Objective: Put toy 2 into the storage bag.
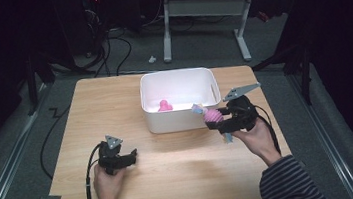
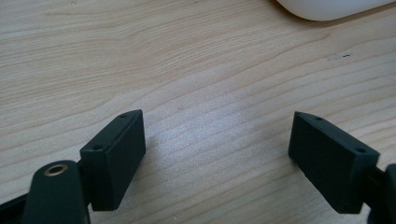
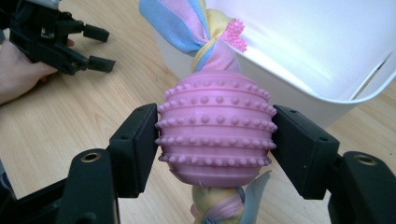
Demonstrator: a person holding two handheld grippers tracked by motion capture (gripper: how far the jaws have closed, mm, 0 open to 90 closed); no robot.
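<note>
My right gripper (image 3: 215,144) is shut on a pink studded rubber ball toy (image 3: 215,135) with pastel cloth knotted through it. In the high view that pink ball toy (image 1: 212,116) hangs above the table at the near right corner of the white bin (image 1: 154,122), with the right gripper (image 1: 219,119) behind it. A small pink object (image 1: 164,106) lies inside the bin. My left gripper (image 1: 131,156) rests on the table at the front left, open, with only bare wood between its jaws; its own view shows the left gripper (image 2: 217,158) the same way.
The wooden table (image 1: 183,174) has free room in front of and left of the bin. The bin's rim (image 3: 327,100) stands just beyond the held toy. The left gripper (image 3: 70,44) and its hand lie at the far left of the right gripper view.
</note>
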